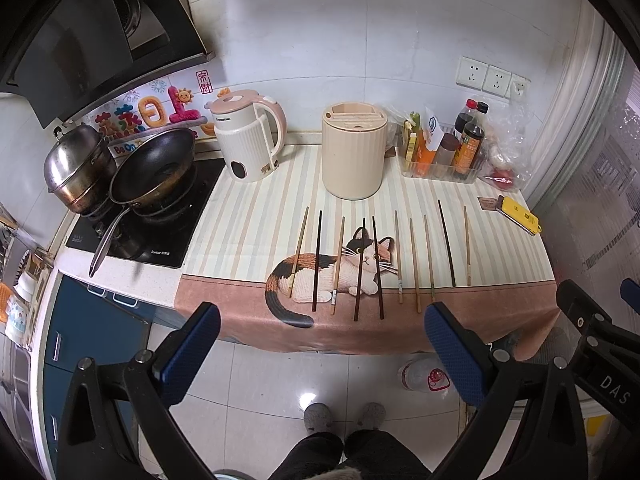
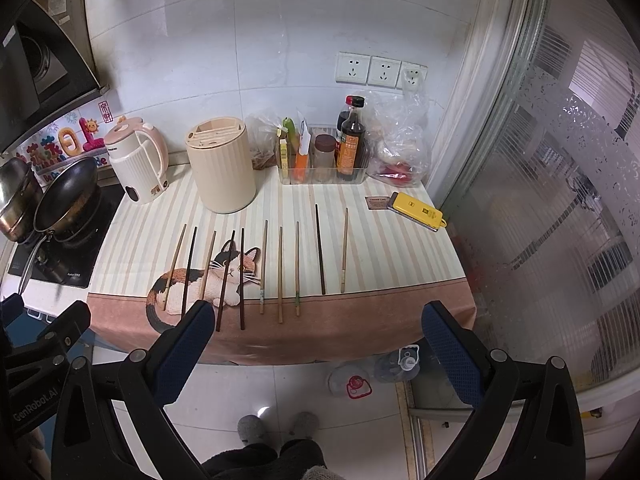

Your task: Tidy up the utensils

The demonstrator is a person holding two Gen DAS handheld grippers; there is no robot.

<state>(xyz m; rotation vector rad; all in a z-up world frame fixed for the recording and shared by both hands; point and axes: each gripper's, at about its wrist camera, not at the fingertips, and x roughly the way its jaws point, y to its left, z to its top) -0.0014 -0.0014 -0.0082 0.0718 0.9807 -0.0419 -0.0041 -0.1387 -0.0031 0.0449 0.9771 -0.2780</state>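
Observation:
Several chopsticks, some dark (image 1: 317,261) and some light wood (image 1: 414,266), lie side by side on a striped cat-print mat (image 1: 256,216). They also show in the right wrist view (image 2: 280,274). A cream ribbed utensil holder (image 1: 353,150) with slots on top stands behind them, and shows in the right wrist view (image 2: 221,164) too. My left gripper (image 1: 320,354) is open and empty, held back from the counter's front edge above the floor. My right gripper (image 2: 316,354) is open and empty, likewise in front of the counter.
A cream kettle (image 1: 250,140) stands left of the holder. A pan (image 1: 154,166) and steel pot (image 1: 76,164) sit on the stove at left. A clear bin of sauce bottles (image 1: 448,152) is at back right, a yellow device (image 1: 520,214) near the right edge. Plastic bottles (image 2: 376,372) stand on the floor.

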